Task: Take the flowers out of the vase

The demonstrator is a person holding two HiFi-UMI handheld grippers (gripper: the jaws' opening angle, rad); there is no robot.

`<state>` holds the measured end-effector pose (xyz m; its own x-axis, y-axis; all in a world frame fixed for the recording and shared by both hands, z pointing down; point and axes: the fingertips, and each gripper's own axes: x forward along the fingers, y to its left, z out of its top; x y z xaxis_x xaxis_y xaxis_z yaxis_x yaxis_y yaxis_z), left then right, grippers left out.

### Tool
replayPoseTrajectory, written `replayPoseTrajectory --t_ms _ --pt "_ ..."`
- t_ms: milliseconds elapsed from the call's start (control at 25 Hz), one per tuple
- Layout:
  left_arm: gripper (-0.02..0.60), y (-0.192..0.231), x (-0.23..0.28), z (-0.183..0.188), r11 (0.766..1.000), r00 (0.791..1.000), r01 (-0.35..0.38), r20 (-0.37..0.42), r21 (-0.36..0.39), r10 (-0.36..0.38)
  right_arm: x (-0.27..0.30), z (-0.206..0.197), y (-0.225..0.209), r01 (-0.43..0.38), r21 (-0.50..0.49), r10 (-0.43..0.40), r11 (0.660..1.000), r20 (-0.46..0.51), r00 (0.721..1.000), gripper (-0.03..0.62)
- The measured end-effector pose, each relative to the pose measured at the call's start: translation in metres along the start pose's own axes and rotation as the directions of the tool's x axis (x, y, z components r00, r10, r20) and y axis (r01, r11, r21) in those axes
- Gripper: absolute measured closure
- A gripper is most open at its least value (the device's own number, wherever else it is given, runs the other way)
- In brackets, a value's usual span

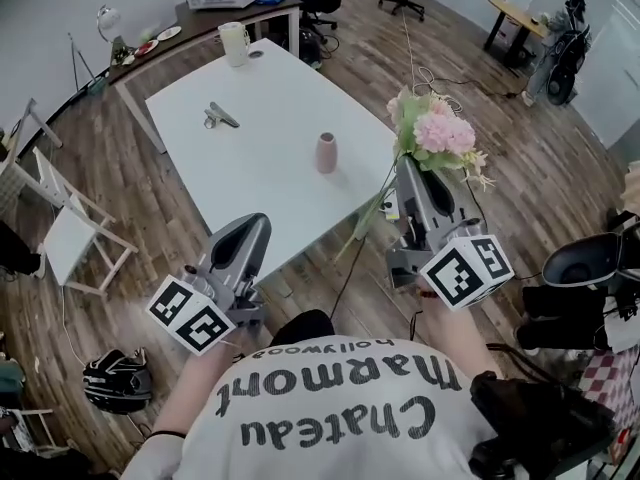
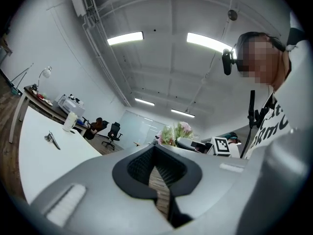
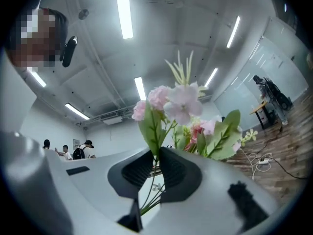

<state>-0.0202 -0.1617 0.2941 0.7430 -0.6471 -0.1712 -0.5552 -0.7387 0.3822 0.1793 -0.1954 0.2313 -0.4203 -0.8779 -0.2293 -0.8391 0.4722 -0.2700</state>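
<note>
The right gripper [image 1: 412, 168] is clenched on the thin green stems of a bunch of pink and white artificial flowers [image 1: 440, 133]. In the right gripper view its black pads [image 3: 178, 173] pinch the stems, and the blossoms [image 3: 178, 104] and leaves fan out above the jaws at 12 o'clock.

The bunch is held in the air past the right edge of the white rectangular table [image 1: 270, 173], clear of the small pink ceramic vase [image 1: 326, 153] and at 3 o'clock from it. The vase stands upright on the table.

The left gripper [image 1: 257, 226] hangs at 7 o'clock from the vase. Its jaw tips are pressed together on nothing [image 2: 155, 151].

A metal clip [image 1: 221, 117] lies at 10 o'clock from the vase, and a white mug [image 1: 234, 43] stands at 11 o'clock.
</note>
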Motion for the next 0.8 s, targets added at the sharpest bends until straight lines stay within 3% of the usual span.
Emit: replayPoseTrajectory --t_ms 240,480,640,800 --pt "0.578 -0.014 -0.002 0.016 0.999 0.999 0.049 0.024 -0.003 -0.049 -0.027 -0.012 0.002 0.034 0.01 -0.034 0.999 -0.029 0.999 0.545" --pt "0.578 -0.023 -0.014 0.017 0.991 0.991 0.131 -0.04 0.021 -0.13 -0.044 -0.026 0.008 0.102 0.047 -0.1 0.994 -0.033 0.994 0.545" --pt "0.578 -0.015 -0.045 0.022 0.986 0.984 0.159 -0.094 0.055 -0.154 -0.041 -0.03 0.032 0.136 0.036 -0.136 0.99 -0.013 0.991 0.545" --pt "0.58 0.003 -0.08 0.029 0.987 0.981 0.161 -0.111 0.017 -0.158 -0.038 -0.034 0.07 0.151 0.013 -0.151 0.988 0.009 0.988 0.545"
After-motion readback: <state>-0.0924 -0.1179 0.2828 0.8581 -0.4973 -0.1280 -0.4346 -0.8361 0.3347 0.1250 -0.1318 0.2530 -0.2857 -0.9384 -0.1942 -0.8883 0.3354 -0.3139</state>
